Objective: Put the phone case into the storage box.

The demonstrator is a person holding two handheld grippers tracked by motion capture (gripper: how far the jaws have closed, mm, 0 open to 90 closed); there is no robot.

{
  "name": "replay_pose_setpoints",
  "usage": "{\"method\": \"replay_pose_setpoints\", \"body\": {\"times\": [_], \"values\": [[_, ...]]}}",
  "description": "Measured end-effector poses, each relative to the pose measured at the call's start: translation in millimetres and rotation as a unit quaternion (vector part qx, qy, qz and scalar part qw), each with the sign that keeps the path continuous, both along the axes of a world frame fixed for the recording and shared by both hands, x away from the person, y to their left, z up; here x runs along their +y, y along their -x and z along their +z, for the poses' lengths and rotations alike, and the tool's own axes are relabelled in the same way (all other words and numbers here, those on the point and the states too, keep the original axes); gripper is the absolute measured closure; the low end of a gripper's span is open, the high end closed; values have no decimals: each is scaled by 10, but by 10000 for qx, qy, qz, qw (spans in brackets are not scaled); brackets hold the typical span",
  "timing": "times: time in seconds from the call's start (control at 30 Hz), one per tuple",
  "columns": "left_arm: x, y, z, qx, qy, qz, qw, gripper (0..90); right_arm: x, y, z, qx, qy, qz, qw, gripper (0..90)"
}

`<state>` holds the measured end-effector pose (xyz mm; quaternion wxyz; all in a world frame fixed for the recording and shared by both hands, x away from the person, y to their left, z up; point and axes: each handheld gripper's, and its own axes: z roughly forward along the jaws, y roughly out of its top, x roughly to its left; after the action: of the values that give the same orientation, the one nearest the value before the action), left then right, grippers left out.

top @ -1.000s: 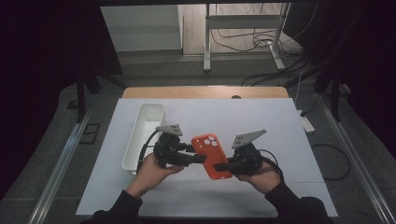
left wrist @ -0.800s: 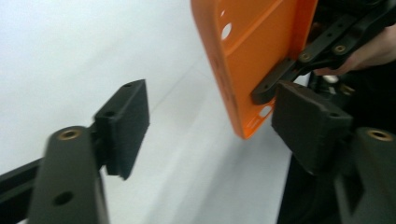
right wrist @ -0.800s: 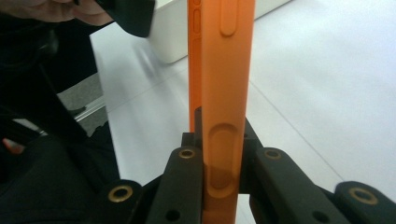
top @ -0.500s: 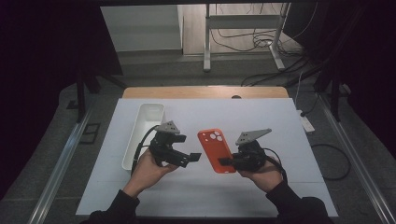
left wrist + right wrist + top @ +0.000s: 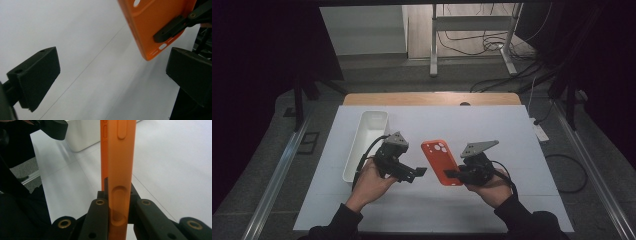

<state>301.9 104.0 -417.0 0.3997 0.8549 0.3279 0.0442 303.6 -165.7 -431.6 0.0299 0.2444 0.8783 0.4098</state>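
An orange phone case (image 5: 440, 161) hangs just above the white table, its camera cutout at the far end. My right gripper (image 5: 451, 174) is shut on the case's near edge. In the right gripper view the case (image 5: 118, 157) stands edge-on between my right gripper's (image 5: 117, 212) two black jaws. My left gripper (image 5: 416, 173) sits a little to the left of the case, apart from it. Its jaws have just been opening and are now open with nothing between them. In the left gripper view my left gripper (image 5: 112, 75) points at bare table, and the case (image 5: 155, 22) is at the upper right.
A long white tray (image 5: 368, 140) stands on the table's left side, just beyond my left hand; the tray (image 5: 82, 137) is also in the right gripper view. The white table sheet (image 5: 512, 130) stretches to the right and back. A metal rail (image 5: 277, 180) runs along the left.
The left gripper has let go of the case's left edge, opened wide and drawn a little to the left. The case stays in the right gripper, shifted slightly right.
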Motion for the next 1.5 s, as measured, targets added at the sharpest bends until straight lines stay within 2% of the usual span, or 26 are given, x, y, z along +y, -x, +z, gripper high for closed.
{"method": "replay_pose_setpoints", "body": {"times": [0.13,0.23,0.3,0.4,0.57,0.7,0.77,0.83,0.9,1.13,1.27,1.37,1.5], "values": [[-16,-2,5,69,43,29,10000,2,47,28,-7,-13,17,53,10000,843],[-23,6,6,75,11,17,10000,56,80,50,-9,-25,44,97,9999,843],[-17,9,11,111,48,-33,9999,134,97,62,-11,-42,65,127,9999,843],[-5,11,13,218,113,-116,9996,298,119,74,-15,-66,72,155,9998,843],[4,7,7,321,146,-159,9993,491,135,88,-13,-79,74,164,9998,842],[14,2,6,396,242,-211,9987,598,144,101,-10,-95,93,152,9998,843],[18,0,3,422,320,-261,9983,681,148,103,-7,-142,76,145,9998,843],[19,0,3,422,353,-309,9980,699,148,104,-6,-150,77,139,9998,843],[19,4,2,419,383,-352,9978,764,149,104,-6,-158,79,138,9997,843],[67,-20,-4,566,531,-362,9963,857,143,109,2,-189,74,103,9997,843],[79,-32,-5,740,574,-317,9951,877,149,109,-4,-192,96,125,9997,843],[82,-37,-1,786,600,-300,9947,886,150,104,-15,-181,116,127,9997,841],[88,-36,11,925,744,-192,9927,892,163,101,-38,-186,162,114,9996,833]]}}
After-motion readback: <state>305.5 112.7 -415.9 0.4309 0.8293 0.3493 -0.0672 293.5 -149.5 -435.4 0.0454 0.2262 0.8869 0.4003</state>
